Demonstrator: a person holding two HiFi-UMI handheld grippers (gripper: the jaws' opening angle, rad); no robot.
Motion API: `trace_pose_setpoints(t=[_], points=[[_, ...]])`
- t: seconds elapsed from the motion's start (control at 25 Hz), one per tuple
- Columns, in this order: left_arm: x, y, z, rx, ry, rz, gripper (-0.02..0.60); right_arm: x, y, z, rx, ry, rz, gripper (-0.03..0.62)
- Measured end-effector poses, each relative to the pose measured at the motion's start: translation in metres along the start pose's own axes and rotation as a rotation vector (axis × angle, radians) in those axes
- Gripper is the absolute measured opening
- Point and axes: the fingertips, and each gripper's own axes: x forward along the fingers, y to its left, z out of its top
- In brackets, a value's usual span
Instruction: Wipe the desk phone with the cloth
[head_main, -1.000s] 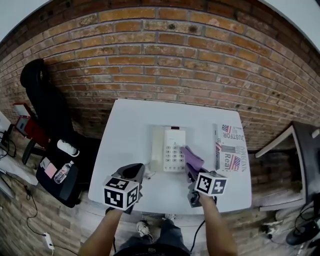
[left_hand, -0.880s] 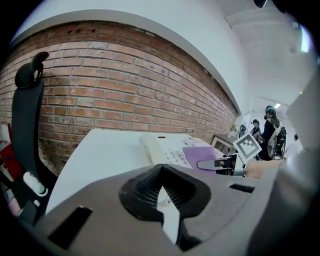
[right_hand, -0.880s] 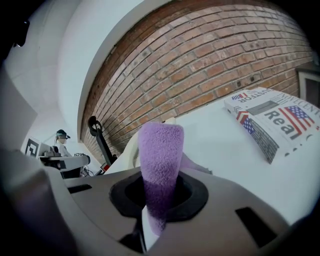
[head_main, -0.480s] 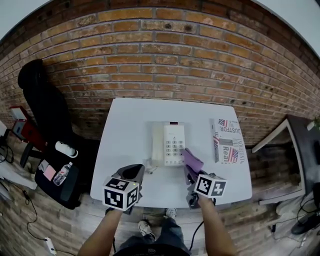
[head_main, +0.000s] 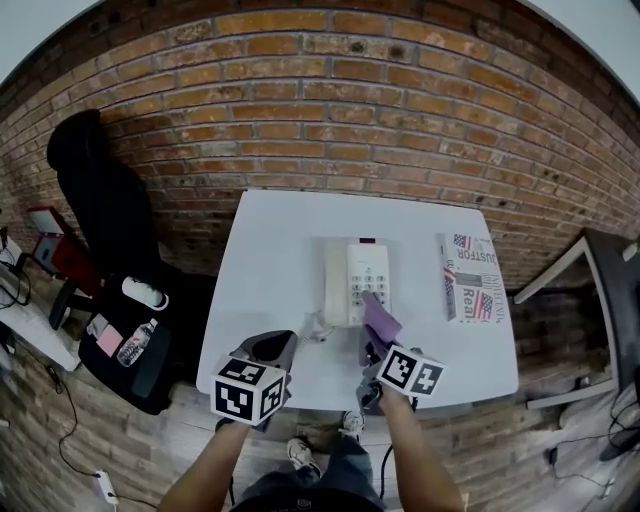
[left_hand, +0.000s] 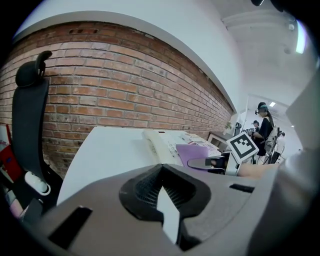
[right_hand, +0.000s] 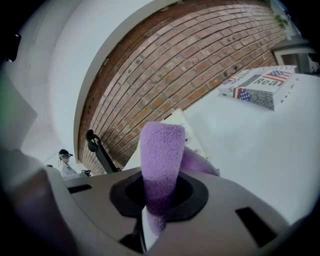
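The cream desk phone lies in the middle of the white table, handset on its left side. The purple cloth is clamped in my right gripper, which is shut on it. The cloth's front edge lies over the lower right of the keypad. In the right gripper view the cloth stands up between the jaws and hides most of the phone. My left gripper hovers at the table's near edge, left of the phone, shut and holding nothing. The left gripper view shows the phone and the cloth ahead on the right.
A folded newspaper lies on the table right of the phone. A coiled cord end sits at the phone's near left corner. A black office chair stands left of the table. A brick wall runs behind it.
The right gripper has carried the cloth left, from beside the phone onto its lower keypad. The left gripper has hardly moved. The head camera has shifted a little.
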Motion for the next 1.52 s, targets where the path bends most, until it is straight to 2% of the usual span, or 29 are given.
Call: trace_pose_setpoints(t=[0.24, 0.56, 1.04, 1.28, 1.52], points=[[-0.014, 0.014, -0.006, -0.004, 0.001, 0.018, 0.005, 0.014, 0.025, -0.015, 0.018, -0.004, 0.037, 0.044], [-0.030, 0.033, -0.015, -0.017, 0.001, 0.046, 0.005, 0.014, 0.036, -0.023, 0.100, -0.110, 0.012, 0.044], [-0.035, 0.037, -0.019, -0.023, -0.001, 0.047, 0.005, 0.018, 0.058, -0.040, 0.095, -0.081, 0.054, 0.044], [-0.034, 0.036, -0.016, -0.022, -0.013, 0.038, 0.005, 0.011, 0.063, -0.040, 0.014, -0.056, 0.055, 0.044], [-0.026, 0.030, -0.002, -0.026, -0.038, 0.009, 0.005, -0.012, 0.059, -0.007, -0.143, -0.046, 0.002, 0.044]])
